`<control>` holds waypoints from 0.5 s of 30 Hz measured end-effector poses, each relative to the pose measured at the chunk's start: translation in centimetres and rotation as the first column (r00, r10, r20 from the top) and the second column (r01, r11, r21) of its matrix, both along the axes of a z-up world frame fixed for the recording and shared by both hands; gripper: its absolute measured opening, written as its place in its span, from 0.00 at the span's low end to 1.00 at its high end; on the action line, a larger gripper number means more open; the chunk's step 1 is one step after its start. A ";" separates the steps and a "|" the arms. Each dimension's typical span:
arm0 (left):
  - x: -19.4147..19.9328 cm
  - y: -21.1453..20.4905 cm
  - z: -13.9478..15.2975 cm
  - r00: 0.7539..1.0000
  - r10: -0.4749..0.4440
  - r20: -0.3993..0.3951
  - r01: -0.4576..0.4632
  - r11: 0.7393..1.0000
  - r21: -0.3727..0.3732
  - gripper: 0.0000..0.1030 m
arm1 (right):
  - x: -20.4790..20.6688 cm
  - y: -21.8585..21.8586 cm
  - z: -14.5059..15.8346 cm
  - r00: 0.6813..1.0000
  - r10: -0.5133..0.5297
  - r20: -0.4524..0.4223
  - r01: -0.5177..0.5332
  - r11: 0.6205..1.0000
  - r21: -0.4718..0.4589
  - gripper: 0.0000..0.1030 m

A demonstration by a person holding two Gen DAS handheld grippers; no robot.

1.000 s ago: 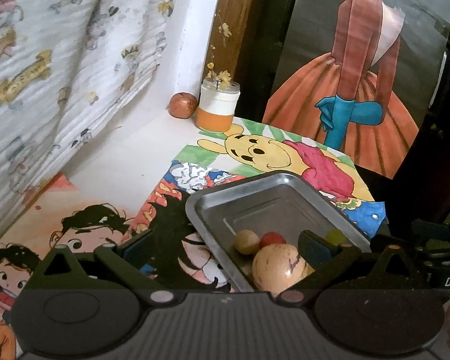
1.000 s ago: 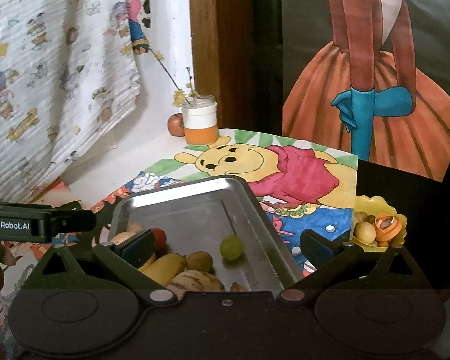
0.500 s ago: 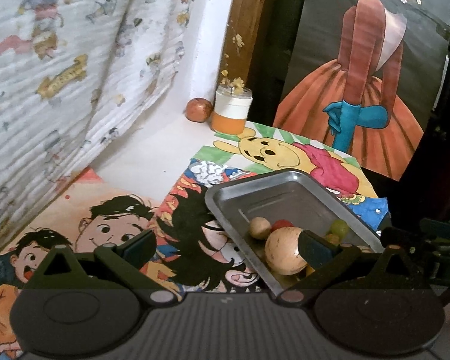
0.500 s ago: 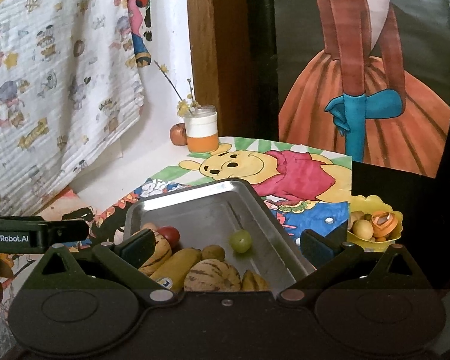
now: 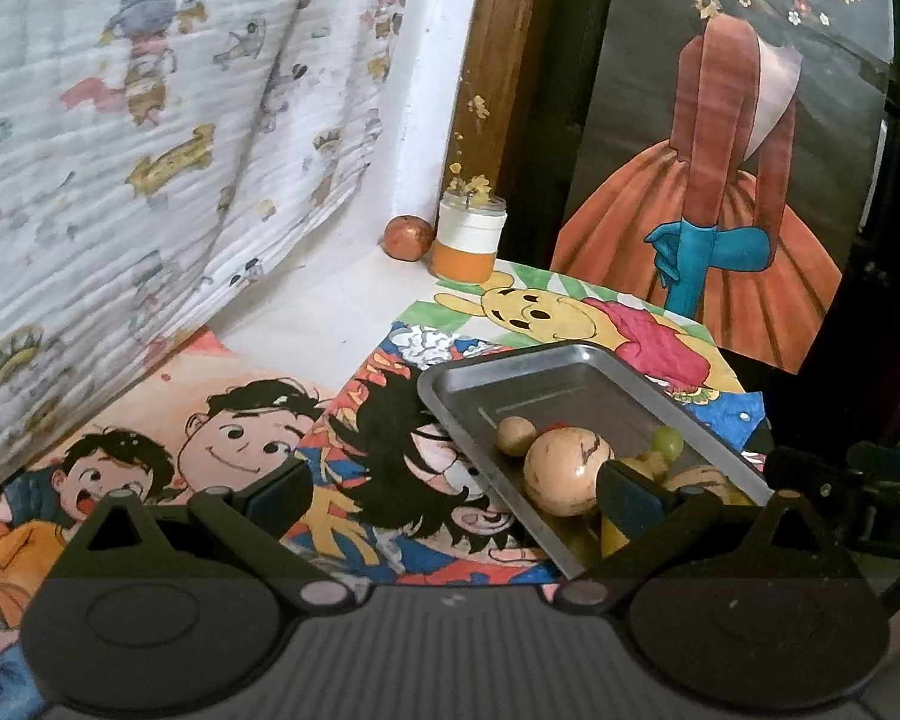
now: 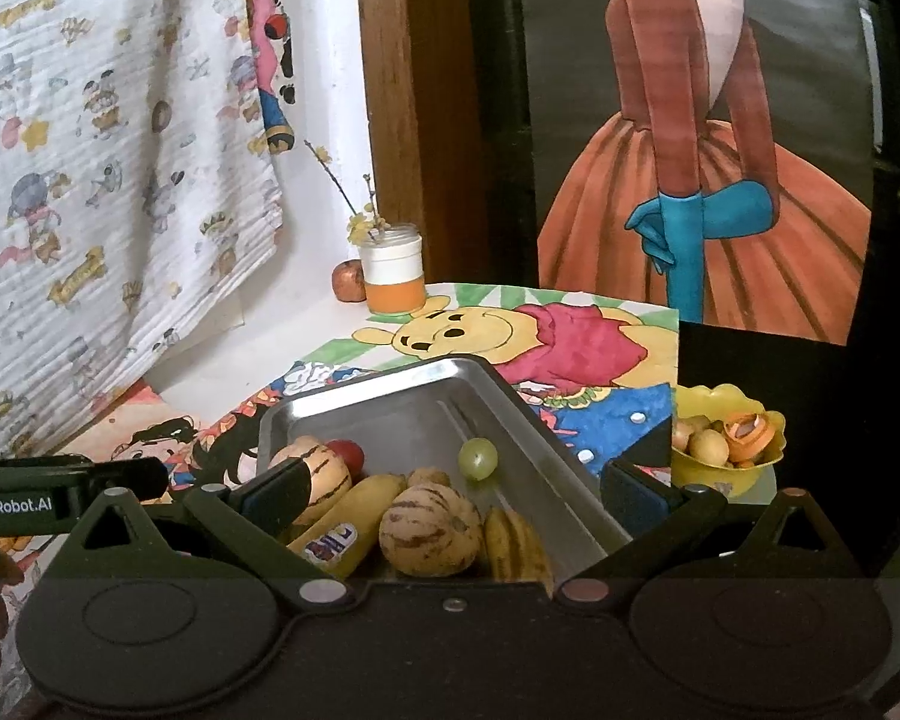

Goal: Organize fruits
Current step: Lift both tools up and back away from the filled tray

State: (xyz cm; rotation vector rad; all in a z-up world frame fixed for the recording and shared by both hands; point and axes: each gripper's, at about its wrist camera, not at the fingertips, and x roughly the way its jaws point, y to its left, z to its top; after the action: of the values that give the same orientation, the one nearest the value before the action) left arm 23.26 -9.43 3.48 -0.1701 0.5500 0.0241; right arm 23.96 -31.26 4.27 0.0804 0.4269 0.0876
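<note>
Steel rectangular tray (image 6: 390, 414) of round striped melons (image 6: 431, 531), smooth banana (image 6: 348, 519).

place: a home, likely a child's or family room | walls: a cartoon-print cloth (image 5: 150, 138) is hanging at left, a painted poster of a gowned figure (image 6: 702, 168) is leaning behind | bench (image 5: 324, 324): hand-coloured cartoon drawings (image 6: 534, 336) are covering it | decor: a small jar with yellow sprigs (image 6: 393, 276) is standing in the corner

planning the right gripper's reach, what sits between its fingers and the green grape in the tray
In the right wrist view, a banana and a striped melon lie between the open right gripper and the green grape in the metal tray.
</note>
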 end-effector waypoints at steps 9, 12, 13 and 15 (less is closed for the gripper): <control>-1.8 0.3 -0.8 1.000 0.014 0.003 -0.014 1.000 -0.013 1.00 | -2.2 0.4 -0.1 1.000 -0.022 0.013 0.021 1.000 0.006 0.99; -2.4 0.6 -1.0 1.000 0.027 0.007 -0.027 0.999 -0.030 1.00 | -3.0 0.8 -0.1 0.999 -0.022 0.026 0.022 1.000 -0.002 1.00; -2.6 0.7 -1.1 1.000 0.029 0.009 -0.029 0.999 -0.033 1.00 | -3.2 1.0 -0.1 0.999 -0.022 0.032 0.023 1.000 -0.007 1.00; -3.0 0.8 -1.1 0.999 0.033 0.016 -0.032 0.999 -0.033 1.00 | -3.6 1.3 -0.1 0.999 -0.023 0.044 0.024 0.999 -0.022 1.00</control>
State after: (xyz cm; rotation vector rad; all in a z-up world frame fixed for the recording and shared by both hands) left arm 20.24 -8.62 2.34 -0.2105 0.5315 0.0456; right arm 20.33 -29.92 4.15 0.0612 0.3833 0.0609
